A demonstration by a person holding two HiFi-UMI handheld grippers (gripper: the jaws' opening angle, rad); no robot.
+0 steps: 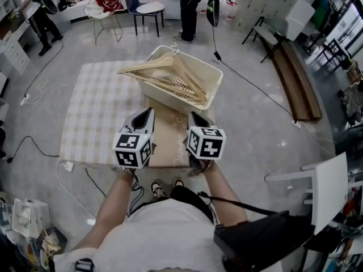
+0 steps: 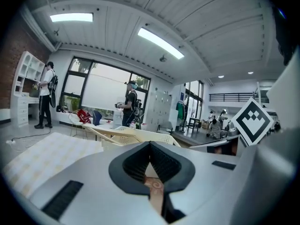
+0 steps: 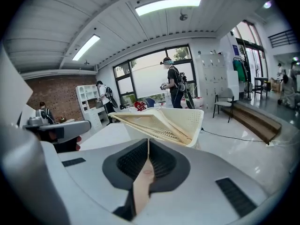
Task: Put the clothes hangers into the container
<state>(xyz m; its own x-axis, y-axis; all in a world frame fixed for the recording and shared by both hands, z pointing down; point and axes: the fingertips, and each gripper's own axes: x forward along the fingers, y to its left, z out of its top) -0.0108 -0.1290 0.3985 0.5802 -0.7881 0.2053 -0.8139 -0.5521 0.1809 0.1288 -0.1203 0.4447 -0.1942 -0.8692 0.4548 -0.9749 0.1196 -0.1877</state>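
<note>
A cream perforated basket (image 1: 211,78) stands at the far side of the table, with several wooden hangers (image 1: 164,72) lying in it, their ends sticking over the rim. My left gripper (image 1: 148,111) and right gripper (image 1: 193,116) hover side by side near the table's front, short of the basket, both pointing at it. Both are shut with nothing between the jaws. The left gripper view has its closed tips (image 2: 150,146) below the basket (image 2: 140,136). In the right gripper view the closed tips (image 3: 148,144) sit under the basket (image 3: 190,121) and hangers (image 3: 154,123).
A checkered cloth (image 1: 96,106) covers the table, and a brown board (image 1: 170,143) lies under my grippers. A white chair (image 1: 332,180) stands at the right and a wooden bench (image 1: 295,84) beyond it. Cables run over the floor. People stand at the back of the room.
</note>
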